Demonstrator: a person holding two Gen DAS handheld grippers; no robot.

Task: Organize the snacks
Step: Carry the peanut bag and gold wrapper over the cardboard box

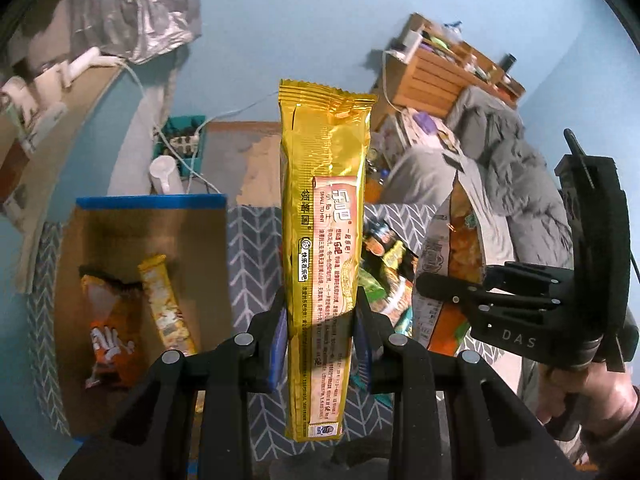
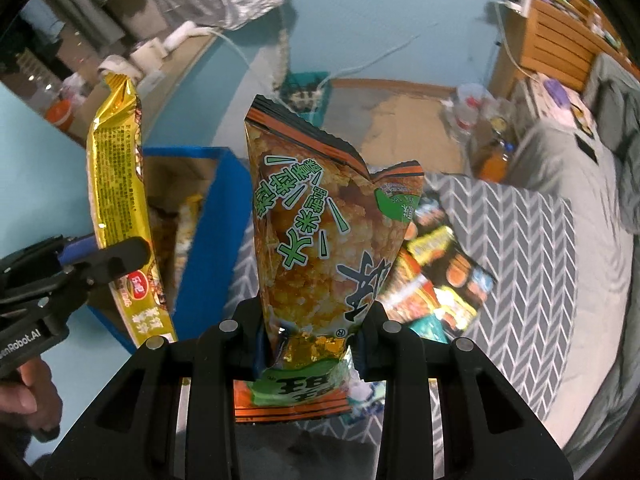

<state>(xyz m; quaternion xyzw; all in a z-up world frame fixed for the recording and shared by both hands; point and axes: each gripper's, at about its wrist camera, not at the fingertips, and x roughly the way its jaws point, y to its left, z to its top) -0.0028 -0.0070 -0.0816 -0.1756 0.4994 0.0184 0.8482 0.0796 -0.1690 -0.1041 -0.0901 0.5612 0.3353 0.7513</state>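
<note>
Above the grey chevron-patterned rug (image 1: 256, 248), we hold two snack packets upright. Our left gripper (image 1: 320, 332) has its jaws clamped on a long, slim gold foil packet (image 1: 322, 240), glossy and creased, with a crimped zigzag top seal, a pale label panel of red Chinese print and the words "SMALL TO HINT". Our right gripper (image 2: 310, 340) has its jaws pinched tight on the lower part of a crinkly orange-and-green rice cracker bag (image 2: 320, 248), so the foil bunches there; bold green Chinese characters run across its front. In the left wrist view the right gripper's black body reads "DAS"; in the right wrist view the left one shows "Robot.AI". Left of the gold packet stands a cardboard box (image 1: 148, 204) with blue-taped edges, holding an orange wrapper (image 1: 112, 336) and a yellow bar packet (image 1: 168, 304). A heap of shiny mixed snack packs (image 2: 440, 280) lies on the rug.
</note>
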